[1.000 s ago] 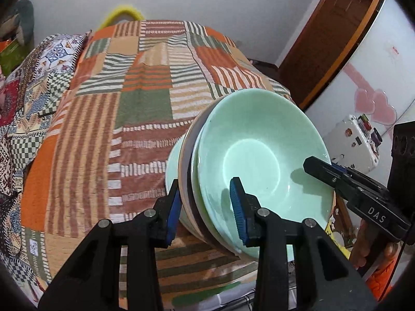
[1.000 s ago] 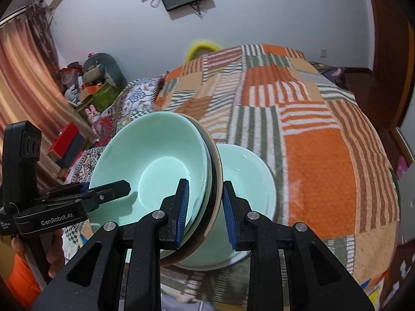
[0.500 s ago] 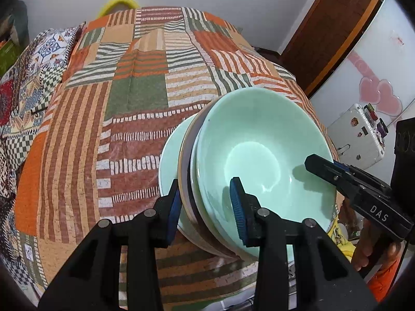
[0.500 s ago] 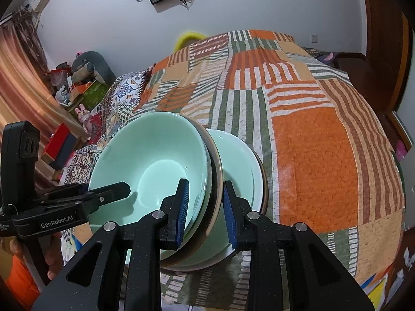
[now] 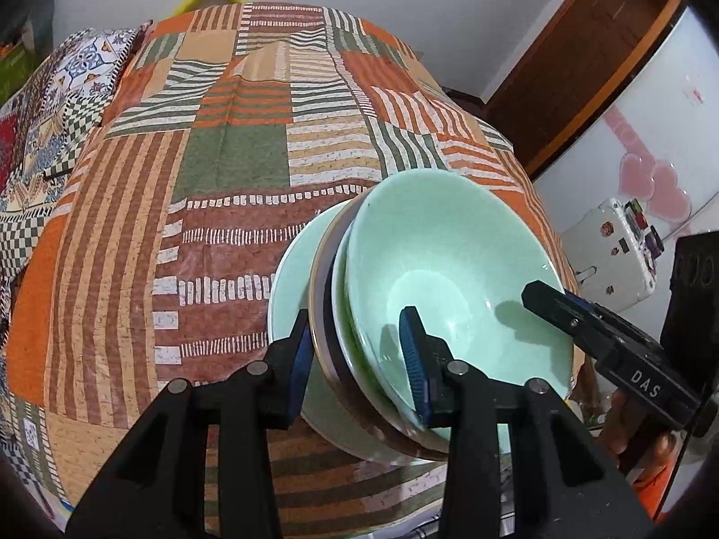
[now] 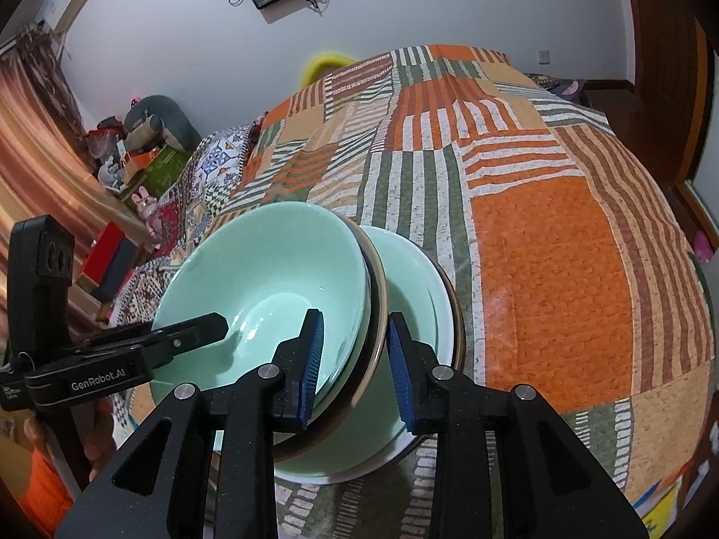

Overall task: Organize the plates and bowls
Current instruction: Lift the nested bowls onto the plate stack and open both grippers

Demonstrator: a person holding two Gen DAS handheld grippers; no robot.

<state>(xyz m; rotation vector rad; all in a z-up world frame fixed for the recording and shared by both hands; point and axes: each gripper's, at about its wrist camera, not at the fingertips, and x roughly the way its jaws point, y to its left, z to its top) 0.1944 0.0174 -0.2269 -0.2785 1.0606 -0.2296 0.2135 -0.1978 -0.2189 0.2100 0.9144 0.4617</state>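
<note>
Left wrist view: the left tongs (image 5: pixel 357 361) clamp the near rim of a nested stack, a green bowl (image 5: pixel 454 278) seated in a brown-edged plate (image 5: pixel 321 287). Both sides are gripped, presumably to keep the stack level. Right wrist view: the right tongs (image 6: pixel 355 370) straddle the opposite rim, jaws opening, pads just clear. Beneath sits a second green bowl (image 6: pixel 409 278) on the patchwork bed (image 6: pixel 561 269), the likely resting place.

A tilted stack, a pale green bowl (image 5: pixel 454 278) nested on a brown-rimmed plate (image 5: pixel 324 314), leans over a second green bowl (image 6: pixel 411 278) sitting in a plate (image 6: pixel 442 287) on the bed's patchwork cover.
</note>
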